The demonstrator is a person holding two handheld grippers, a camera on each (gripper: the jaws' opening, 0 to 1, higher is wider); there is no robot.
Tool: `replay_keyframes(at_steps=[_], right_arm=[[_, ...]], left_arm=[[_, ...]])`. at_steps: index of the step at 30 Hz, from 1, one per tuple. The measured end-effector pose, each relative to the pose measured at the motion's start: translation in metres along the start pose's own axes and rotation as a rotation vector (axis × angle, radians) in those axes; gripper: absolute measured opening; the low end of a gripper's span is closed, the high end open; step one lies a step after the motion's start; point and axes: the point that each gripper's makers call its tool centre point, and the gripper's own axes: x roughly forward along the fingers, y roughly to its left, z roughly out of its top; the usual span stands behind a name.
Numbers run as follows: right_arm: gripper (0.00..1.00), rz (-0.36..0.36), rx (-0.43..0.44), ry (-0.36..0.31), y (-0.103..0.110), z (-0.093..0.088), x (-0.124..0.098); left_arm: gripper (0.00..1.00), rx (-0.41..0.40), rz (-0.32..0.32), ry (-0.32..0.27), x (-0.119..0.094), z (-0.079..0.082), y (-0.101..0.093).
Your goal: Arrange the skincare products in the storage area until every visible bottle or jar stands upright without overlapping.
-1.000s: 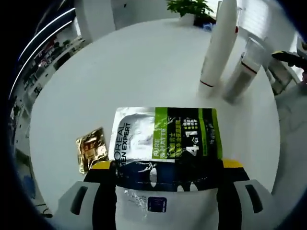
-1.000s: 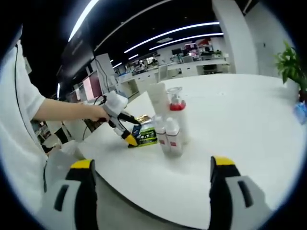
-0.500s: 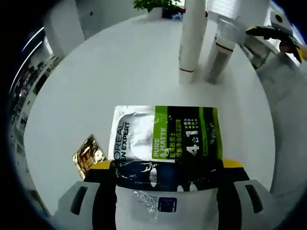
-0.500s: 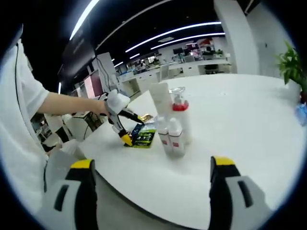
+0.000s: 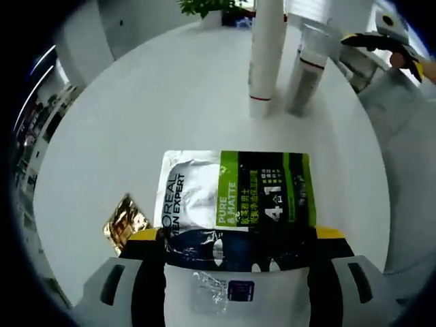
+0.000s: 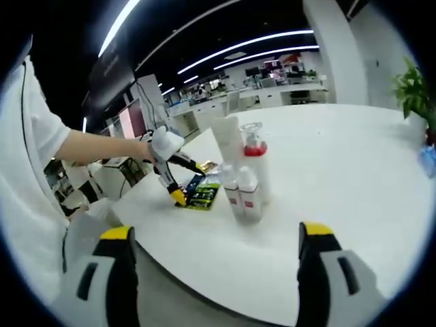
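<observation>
Bright ceiling strip lights (image 6: 204,61) wash the white table (image 5: 170,88) evenly; fisheye bending and softness grow toward edges.

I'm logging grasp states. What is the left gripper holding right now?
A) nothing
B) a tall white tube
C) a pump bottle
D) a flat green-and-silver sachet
D: in the left gripper view, the left gripper is clamped on the flat green-and-silver sachet at its near edge.

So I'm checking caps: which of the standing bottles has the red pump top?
The clear pump bottle at the back of the cluster, beside the tall white tube; the two small bottles in front have white caps.
</observation>
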Motion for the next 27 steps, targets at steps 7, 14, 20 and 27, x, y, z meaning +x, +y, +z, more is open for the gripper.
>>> replay_keyframes(at_steps=[7, 14, 20, 27], right_arm=[[0.99, 0.003, -0.003, -0.015, -0.002, 0.005, -0.002], [0.99, 0.022, -0.008, -0.023, -0.001, 0.008, -0.002], [0.99, 0.05, -0.02, -0.023, 0.005, 0.009, 0.0], [0.99, 0.075, -0.032, -0.017, 0.011, 0.009, -0.001]], left_arm=[[0.76, -0.177, 0.088, -0.057, -0.009, 0.007, 0.003], [0.81, -0.515, 0.236, -0.106, -0.02, 0.008, 0.002], [0.91, -0.756, 0.317, -0.225, -0.022, 0.024, -0.007], [0.97, -0.914, 0.437, -0.212, -0.011, 0.025, -0.01]])
